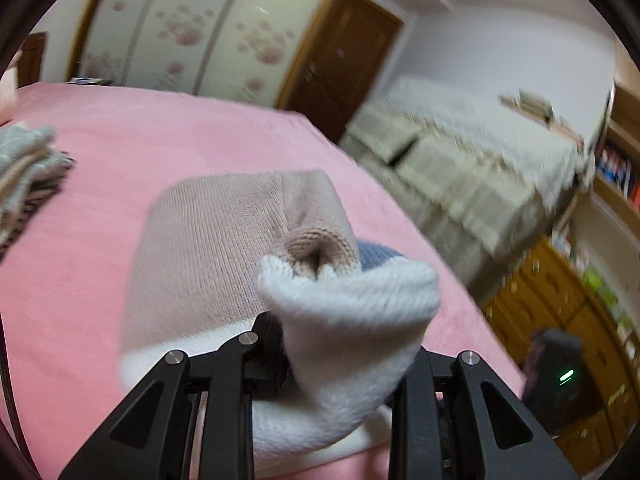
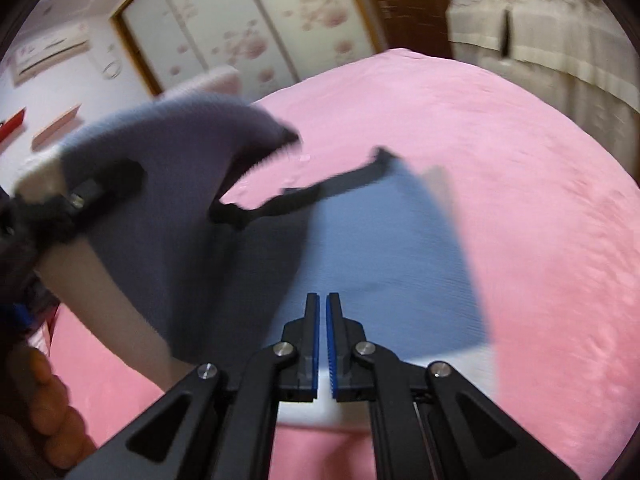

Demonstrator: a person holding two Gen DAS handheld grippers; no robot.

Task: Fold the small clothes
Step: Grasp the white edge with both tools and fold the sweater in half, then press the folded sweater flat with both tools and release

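Observation:
A small knit garment, beige with a white band and a blue side [image 1: 224, 248], lies on the pink bed cover [image 1: 120, 152]. My left gripper [image 1: 340, 360] is shut on its white cuff [image 1: 352, 312] and lifts it. In the right wrist view the left gripper [image 2: 80, 196] holds the blue part of the garment [image 2: 168, 184] raised at the left. The rest of the blue cloth [image 2: 384, 248] lies flat. My right gripper [image 2: 323, 300] is shut and empty just above the flat cloth near its white edge [image 2: 452, 364].
A stack of folded grey and striped clothes [image 1: 28, 168] sits at the left on the bed. A second bed with a cream cover [image 1: 480, 160] stands beyond. Wooden drawers [image 1: 560, 312] and shelves are at the right. A flowered wardrobe [image 2: 256, 24] and a door are behind.

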